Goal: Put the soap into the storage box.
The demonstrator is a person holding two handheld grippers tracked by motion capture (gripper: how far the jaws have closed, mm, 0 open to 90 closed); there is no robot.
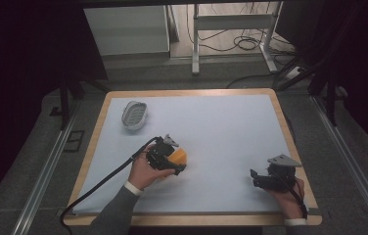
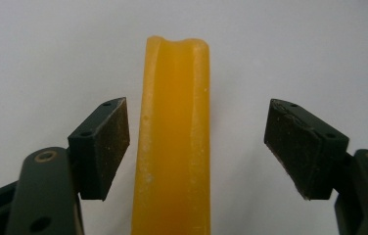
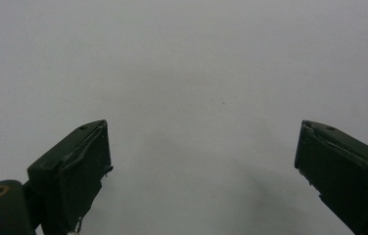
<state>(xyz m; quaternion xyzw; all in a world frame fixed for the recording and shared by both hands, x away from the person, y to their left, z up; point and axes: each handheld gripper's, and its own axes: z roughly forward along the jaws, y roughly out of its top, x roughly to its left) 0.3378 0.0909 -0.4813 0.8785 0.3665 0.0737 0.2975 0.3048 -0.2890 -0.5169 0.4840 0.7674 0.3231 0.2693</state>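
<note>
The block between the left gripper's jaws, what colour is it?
Yellow-orange. The block shows best in the left gripper view.

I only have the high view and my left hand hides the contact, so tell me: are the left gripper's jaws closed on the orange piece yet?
Observer: No. In the left gripper view the left gripper is open around the orange piece, a gap showing on each side.
Operator: Is it centred between them?
Observer: No, it sits nearer the pad on that view's left.
Operator: And is the right gripper holding anything?
Observer: No. The right gripper is open over bare white mat.
</note>
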